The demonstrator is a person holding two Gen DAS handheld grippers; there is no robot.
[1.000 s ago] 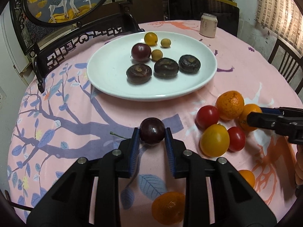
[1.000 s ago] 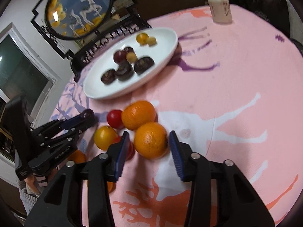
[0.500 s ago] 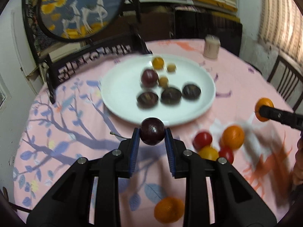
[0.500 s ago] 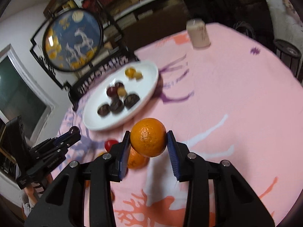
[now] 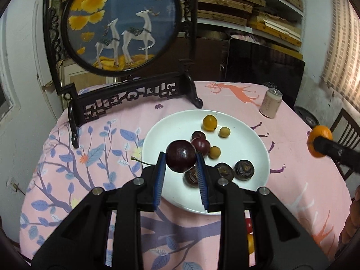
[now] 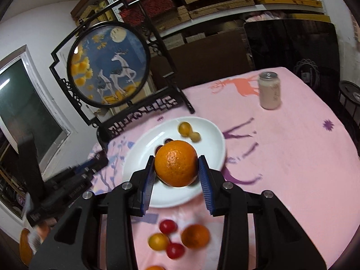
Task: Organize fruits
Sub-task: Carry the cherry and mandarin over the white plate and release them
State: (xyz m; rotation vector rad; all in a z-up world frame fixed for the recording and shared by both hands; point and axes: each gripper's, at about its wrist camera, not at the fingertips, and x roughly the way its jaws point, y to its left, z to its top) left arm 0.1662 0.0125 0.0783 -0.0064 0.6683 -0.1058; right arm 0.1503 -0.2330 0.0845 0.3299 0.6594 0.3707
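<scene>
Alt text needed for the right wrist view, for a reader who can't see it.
The right tool grips an orange above a white plate of small fruit on a pink tablecloth. More fruit lies loose on the cloth below, a can stands behind, and the left tool shows at left.

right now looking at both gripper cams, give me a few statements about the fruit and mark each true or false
1. The left gripper is shut on a dark cherry. True.
2. The right gripper holds a red tomato. False: it holds an orange.
3. The white plate is empty. False: several small fruits lie on it.
4. A can stands upright on the pink tablecloth. True.
5. Loose fruit lies on the cloth off the plate. True.
</scene>
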